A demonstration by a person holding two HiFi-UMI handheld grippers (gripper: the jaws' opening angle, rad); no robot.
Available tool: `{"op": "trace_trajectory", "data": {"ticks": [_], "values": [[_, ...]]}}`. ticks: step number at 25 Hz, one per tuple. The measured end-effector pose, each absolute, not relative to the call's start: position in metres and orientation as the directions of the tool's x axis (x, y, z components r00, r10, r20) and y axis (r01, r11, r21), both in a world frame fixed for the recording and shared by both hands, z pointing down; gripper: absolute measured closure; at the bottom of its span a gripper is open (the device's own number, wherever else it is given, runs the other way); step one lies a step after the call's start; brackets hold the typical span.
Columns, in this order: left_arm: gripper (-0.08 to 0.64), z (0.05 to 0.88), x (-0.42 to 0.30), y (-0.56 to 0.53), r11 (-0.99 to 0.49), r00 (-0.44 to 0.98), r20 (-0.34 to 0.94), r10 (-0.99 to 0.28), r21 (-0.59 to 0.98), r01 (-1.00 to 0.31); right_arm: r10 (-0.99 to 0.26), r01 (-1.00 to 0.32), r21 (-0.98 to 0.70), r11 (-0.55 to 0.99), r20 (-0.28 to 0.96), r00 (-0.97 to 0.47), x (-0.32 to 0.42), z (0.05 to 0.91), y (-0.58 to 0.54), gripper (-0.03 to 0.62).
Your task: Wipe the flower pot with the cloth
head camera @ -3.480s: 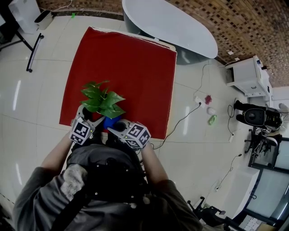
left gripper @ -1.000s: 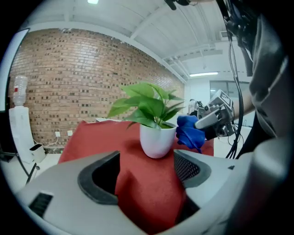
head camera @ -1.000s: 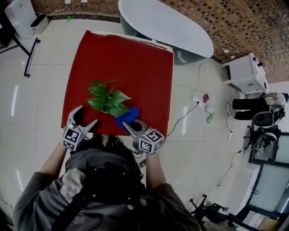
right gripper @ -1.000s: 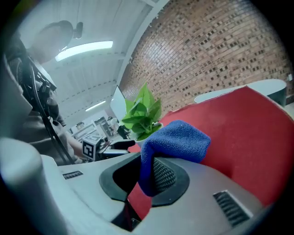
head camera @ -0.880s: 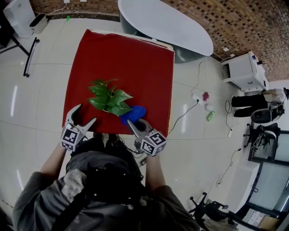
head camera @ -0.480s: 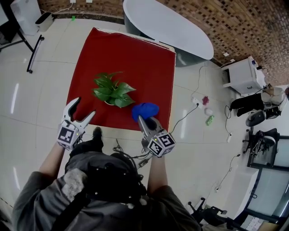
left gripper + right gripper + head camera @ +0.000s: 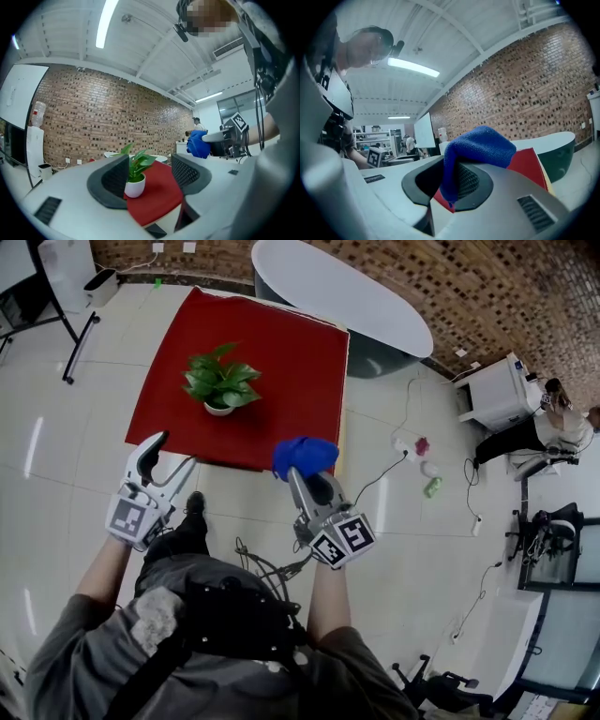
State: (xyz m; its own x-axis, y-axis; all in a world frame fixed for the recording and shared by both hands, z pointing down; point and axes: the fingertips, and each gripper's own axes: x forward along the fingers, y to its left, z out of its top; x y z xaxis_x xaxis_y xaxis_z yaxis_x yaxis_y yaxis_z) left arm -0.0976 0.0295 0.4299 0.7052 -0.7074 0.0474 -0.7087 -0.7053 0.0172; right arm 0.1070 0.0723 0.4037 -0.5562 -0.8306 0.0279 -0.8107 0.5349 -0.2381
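Two tongs are held out in front of the person, both off the near edge of the counter (image 7: 281, 352) and above the pale tiled floor (image 7: 56, 456). The left tongs (image 7: 173, 454) have their jaws apart and closing, with nothing gripped. In the left gripper view (image 7: 150, 164) the gap between the jaws only frames things standing far beyond them. The right tongs (image 7: 305, 479) are clamped on the blue cloth (image 7: 305, 454). In the right gripper view (image 7: 450, 180) the cloth (image 7: 480, 143) is pinched between the two ribbed pads, bunching up over the tips and hanging a short way below them.

The flower pot (image 7: 217, 409) is small and white. It stands upright on the red-covered counter, on the left half in the head view, with a leafy green plant (image 7: 217, 381) growing from it. It is well apart from both tongs, and nothing touches it. The left gripper view shows the pot (image 7: 135, 187) on the red cover (image 7: 157, 197), and the cloth (image 7: 198, 143) held off to the right. A brick wall (image 7: 525, 287) runs behind the counter.
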Motion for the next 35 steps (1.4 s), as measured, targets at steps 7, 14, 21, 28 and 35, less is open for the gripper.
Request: {"op": "trace_trajectory", "data": {"ticks": [7,14,21,28,35], "values": [[0.316,0.389,-0.077,0.124,-0.672,0.672,0.009,-0.741,0.007,-0.741,-0.839,-0.827,-0.160,0.539,-0.021,-0.543,0.116,0.363,0.171,0.528],[0.403,0.362,-0.058,0.215,-0.678,0.678,-0.005,-0.735,-0.015,-0.735,-0.845,-0.834,-0.155,0.529,-0.008,-0.535,0.128,0.341,0.262,0.528],[0.527,0.327,-0.057,0.283,-0.639,0.639,0.004,-0.769,-0.015,-0.769,-0.831,-0.820,-0.134,0.556,-0.076,-0.551,0.131,0.301,0.330,0.528],[0.554,0.324,-0.064,0.292,-0.655,0.655,0.006,-0.756,-0.023,-0.755,-0.827,-0.824,-0.074,0.562,-0.083,-0.556,0.112,0.298,0.340,0.528],[0.554,0.320,-0.075,0.312,-0.684,0.682,0.060,-0.728,-0.019,-0.729,-0.829,-0.827,-0.064,0.558,-0.077,-0.553,0.089,0.292,0.358,0.528]]}}
